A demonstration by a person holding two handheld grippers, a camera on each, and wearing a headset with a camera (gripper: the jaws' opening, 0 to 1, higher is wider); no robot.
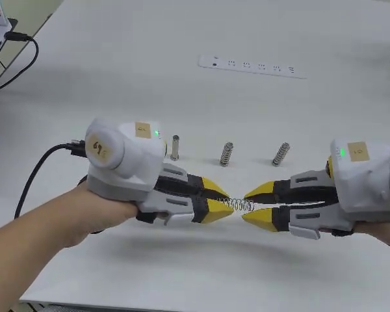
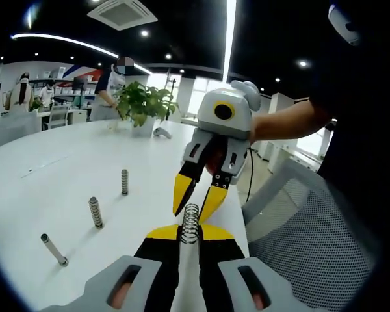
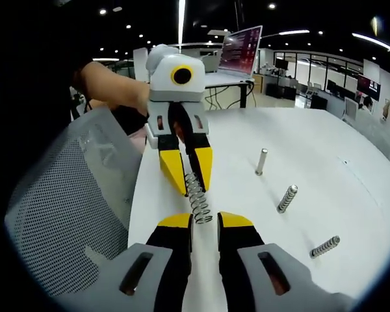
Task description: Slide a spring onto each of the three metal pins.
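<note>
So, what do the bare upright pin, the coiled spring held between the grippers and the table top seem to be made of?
Short grey upright pin: probably metal, dull silver with a light streak along it. Thin coiled spring: likely steel wire, grey and glinting on its turns. White table top: smooth matt surface, perhaps laminate; cannot tell for sure.

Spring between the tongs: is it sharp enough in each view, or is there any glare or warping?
Head view: even light, soft shadows, spring small but legible. Left gripper view: spring sharp, fisheye bends the table edge, ceiling strip blown out. Right gripper view: spring sharp, same bowing, no glare on it.
</note>
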